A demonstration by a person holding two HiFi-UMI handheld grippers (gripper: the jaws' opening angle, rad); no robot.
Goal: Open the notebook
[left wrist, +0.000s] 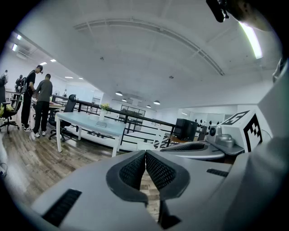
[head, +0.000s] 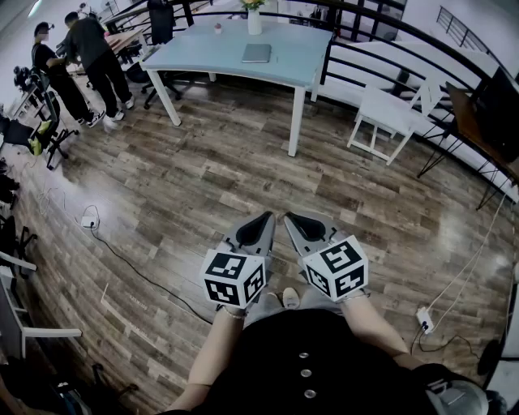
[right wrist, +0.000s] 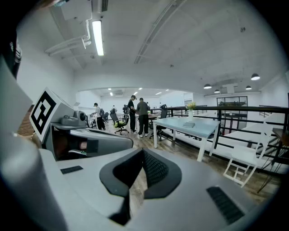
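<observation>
A closed grey notebook (head: 257,53) lies flat on a pale blue table (head: 211,50) far ahead across the wooden floor, next to a white vase (head: 255,20). It shows small in the left gripper view (left wrist: 100,124) and the right gripper view (right wrist: 188,124). My left gripper (head: 263,220) and right gripper (head: 293,219) hang side by side in front of my body, well short of the table. Both point toward it and slightly down. Their black pads (left wrist: 135,169) meet at the tips and nothing sits between them; the right gripper's pads (right wrist: 156,168) are together too.
A black railing (head: 381,61) runs behind the table. A white stool-like frame (head: 381,121) stands at the right. Two people (head: 85,57) work at desks at the far left, with office chairs nearby. Cables (head: 122,259) and a power strip (head: 424,318) lie on the floor.
</observation>
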